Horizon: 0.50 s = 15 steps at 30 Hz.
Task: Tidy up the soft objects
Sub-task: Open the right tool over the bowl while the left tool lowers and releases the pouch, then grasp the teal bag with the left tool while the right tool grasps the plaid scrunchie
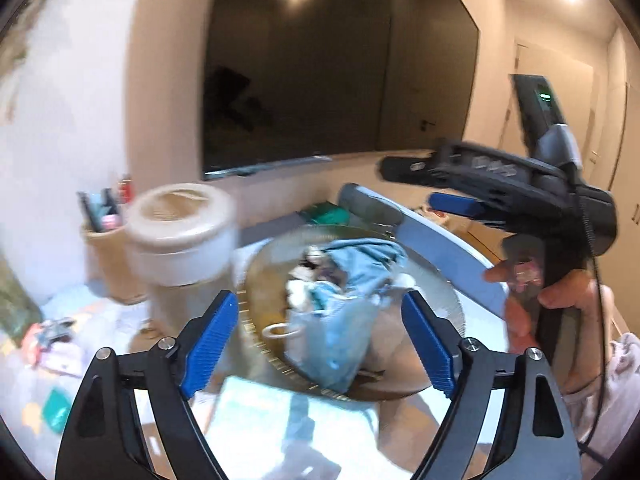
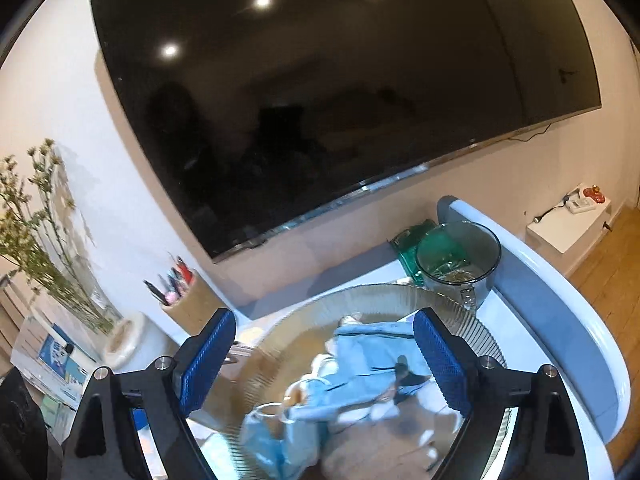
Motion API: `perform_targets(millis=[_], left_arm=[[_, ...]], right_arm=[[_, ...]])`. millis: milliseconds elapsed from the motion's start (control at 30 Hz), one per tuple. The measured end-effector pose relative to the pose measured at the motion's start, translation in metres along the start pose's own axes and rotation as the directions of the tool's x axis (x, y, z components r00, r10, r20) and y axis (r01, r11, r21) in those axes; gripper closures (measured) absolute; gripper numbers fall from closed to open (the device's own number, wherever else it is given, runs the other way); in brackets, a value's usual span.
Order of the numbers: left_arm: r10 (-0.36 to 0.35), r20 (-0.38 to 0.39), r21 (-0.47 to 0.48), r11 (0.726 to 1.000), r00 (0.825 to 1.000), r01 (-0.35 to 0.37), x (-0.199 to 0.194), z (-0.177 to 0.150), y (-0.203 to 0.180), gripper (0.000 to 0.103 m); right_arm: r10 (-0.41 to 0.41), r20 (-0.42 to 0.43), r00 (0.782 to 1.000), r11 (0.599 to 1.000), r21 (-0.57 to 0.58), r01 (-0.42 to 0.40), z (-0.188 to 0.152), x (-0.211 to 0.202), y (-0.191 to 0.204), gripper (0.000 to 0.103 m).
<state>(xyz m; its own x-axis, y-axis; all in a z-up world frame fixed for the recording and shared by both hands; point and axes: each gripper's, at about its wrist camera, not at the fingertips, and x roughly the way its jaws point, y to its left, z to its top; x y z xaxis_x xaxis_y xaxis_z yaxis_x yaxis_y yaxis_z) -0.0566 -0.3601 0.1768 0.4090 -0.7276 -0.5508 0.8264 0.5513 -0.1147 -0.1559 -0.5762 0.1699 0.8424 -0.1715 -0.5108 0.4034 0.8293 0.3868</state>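
A wide ribbed glass bowl (image 1: 250,312) (image 2: 400,294) on the table holds a heap of soft things. A light blue cloth (image 1: 360,264) (image 2: 372,354) lies on top. A blue face mask (image 1: 332,344) (image 2: 264,438) with a white ear loop hangs toward the near rim. Small white plush bits show beside them. My left gripper (image 1: 320,340) stands open just above the near side of the bowl, touching nothing. My right gripper (image 2: 324,364) (image 1: 420,188) is also open over the pile and holds nothing; a hand carries it at the right of the left wrist view.
A white lidded jar (image 1: 180,232) and a pen holder (image 1: 100,224) (image 2: 188,300) stand left of the bowl. A glass jar (image 2: 460,256) and a green packet (image 2: 410,238) sit behind it. The table's raised blue-white rim (image 2: 560,320) curves at the right. A TV (image 2: 320,100) hangs on the wall.
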Motion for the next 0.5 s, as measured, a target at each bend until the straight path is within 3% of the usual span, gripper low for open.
perform_targets(millis=[267, 333, 500], left_arm=[[0.11, -0.041, -0.15, 0.982, 0.993, -0.115, -0.038, -0.008, 0.09, 0.017], [0.147, -0.055, -0.162, 0.975, 0.988, -0.154, -0.046, -0.016, 0.116, 0.017], [0.222, -0.1, -0.191, 0.952, 0.97, -0.238, -0.06, -0.042, 0.184, 0.017]], right_arm=[[0.129, 0.046, 0.991, 0.992, -0.003, -0.129, -0.008, -0.034, 0.069, 0.012], [0.164, 0.059, 0.985, 0.986, -0.015, -0.164, -0.014, -0.037, 0.089, 0.007], [0.312, 0.036, 0.949, 0.95, -0.028, -0.311, -0.038, -0.023, 0.157, 0.003]])
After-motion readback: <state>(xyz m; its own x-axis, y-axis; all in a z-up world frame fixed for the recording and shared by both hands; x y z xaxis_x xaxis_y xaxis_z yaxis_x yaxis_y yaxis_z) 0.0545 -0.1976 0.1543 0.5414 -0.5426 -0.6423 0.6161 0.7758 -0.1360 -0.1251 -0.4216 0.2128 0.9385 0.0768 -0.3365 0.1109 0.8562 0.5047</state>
